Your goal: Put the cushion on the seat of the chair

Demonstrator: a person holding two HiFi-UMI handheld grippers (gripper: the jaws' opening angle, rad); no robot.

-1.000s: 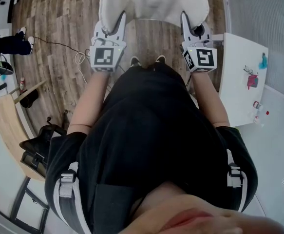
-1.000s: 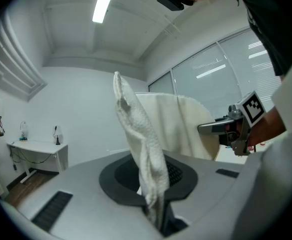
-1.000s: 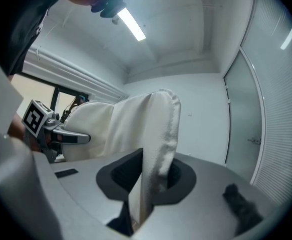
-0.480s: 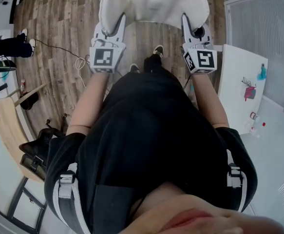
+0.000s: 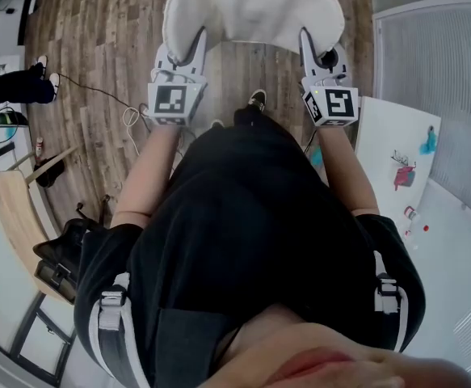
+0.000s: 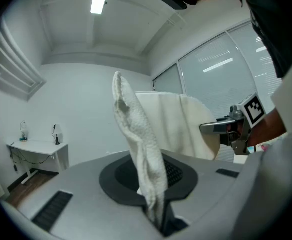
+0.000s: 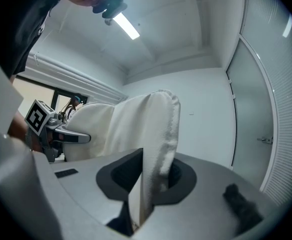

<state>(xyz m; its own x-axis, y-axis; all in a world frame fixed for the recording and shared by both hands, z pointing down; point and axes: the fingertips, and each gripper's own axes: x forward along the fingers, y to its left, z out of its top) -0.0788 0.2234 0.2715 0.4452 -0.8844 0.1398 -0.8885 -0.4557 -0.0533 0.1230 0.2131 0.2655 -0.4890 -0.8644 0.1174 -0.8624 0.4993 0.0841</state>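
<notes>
A white cushion (image 5: 251,6) hangs in the air in front of me, stretched between both grippers above the wooden floor. My left gripper (image 5: 196,40) is shut on its left edge, my right gripper (image 5: 306,39) on its right edge. In the left gripper view a fold of the cushion (image 6: 140,154) runs up out of the shut jaws, with the right gripper (image 6: 217,128) beyond it. In the right gripper view the cushion (image 7: 153,139) is pinched the same way, and the left gripper (image 7: 75,136) shows at the left. No chair is in view.
A white table (image 5: 397,148) with small coloured items stands at my right. A wooden board (image 5: 13,208) and a dark bag (image 5: 61,253) lie at the left, with a cable (image 5: 114,95) across the wooden floor (image 5: 98,23). A person's legs (image 5: 13,87) show at the far left.
Both grippers and the cushion have moved forward together over the floor as I stepped ahead; the white table has slid back and to the right in view. The grips are unchanged.
</notes>
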